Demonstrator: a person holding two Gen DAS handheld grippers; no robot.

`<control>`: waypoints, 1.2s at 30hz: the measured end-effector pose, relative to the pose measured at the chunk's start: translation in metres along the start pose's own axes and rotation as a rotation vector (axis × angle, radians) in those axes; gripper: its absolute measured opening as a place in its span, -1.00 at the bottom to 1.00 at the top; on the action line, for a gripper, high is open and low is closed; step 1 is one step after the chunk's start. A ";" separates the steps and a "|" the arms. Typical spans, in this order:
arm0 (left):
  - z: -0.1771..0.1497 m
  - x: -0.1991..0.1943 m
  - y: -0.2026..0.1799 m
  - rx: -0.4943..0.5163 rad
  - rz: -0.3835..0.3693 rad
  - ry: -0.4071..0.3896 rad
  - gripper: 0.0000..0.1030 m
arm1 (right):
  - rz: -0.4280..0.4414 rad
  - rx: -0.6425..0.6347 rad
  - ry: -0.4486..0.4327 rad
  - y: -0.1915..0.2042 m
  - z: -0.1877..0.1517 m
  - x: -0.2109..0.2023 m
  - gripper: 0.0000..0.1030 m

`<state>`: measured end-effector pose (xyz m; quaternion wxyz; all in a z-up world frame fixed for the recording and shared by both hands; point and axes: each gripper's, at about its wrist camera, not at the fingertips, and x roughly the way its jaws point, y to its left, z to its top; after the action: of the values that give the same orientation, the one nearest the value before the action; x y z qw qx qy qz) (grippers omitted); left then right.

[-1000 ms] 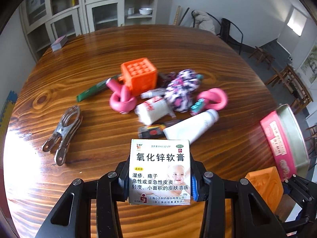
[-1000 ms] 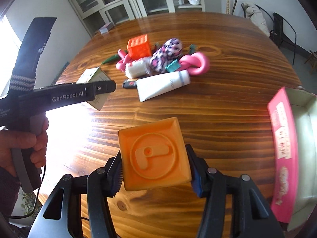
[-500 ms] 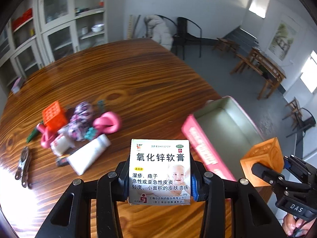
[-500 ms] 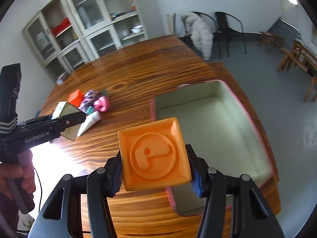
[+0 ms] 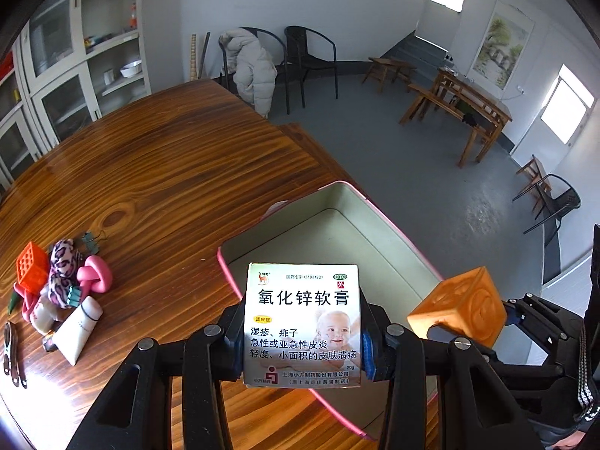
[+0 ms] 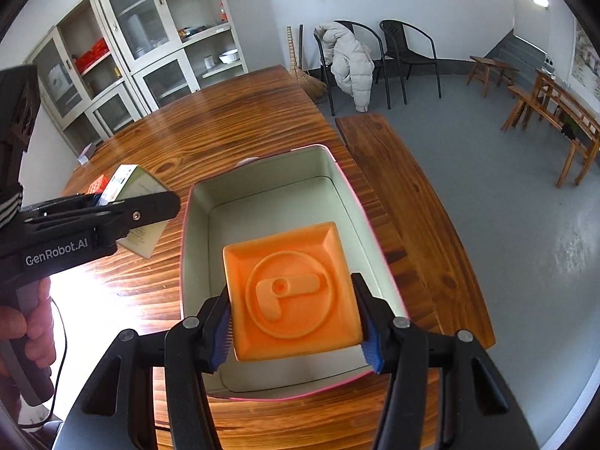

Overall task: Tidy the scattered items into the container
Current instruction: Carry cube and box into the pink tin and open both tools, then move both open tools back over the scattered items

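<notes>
Your left gripper clamps the light, crushable ointment box by its side faces over the near rim of the tin, while your right gripper holds the stiff orange block above its inside.

My left gripper is matte black, printed "GenRobot.AI", silver screws, blue pads, black-and-white striped strap.

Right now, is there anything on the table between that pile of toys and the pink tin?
No. In the left wrist view, only bare wooden table lies between the pile and the pink tin.
</notes>
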<state>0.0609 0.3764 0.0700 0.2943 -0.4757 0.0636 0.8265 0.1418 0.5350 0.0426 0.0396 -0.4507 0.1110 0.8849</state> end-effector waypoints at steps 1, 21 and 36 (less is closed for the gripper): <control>0.003 0.004 -0.002 0.002 0.000 0.002 -0.11 | 0.001 -0.002 0.004 -0.002 0.001 0.001 0.16; -0.002 0.012 0.024 -0.065 0.111 -0.026 0.95 | 0.045 0.001 0.028 0.004 0.005 0.015 0.27; -0.042 -0.025 0.102 -0.222 0.225 -0.034 0.95 | 0.133 -0.092 0.017 0.066 0.014 0.024 0.53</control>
<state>0.0456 0.2659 0.0507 0.1465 -0.4811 0.0196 0.8641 0.1056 0.4734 0.0415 -0.0412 -0.4510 0.1001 0.8859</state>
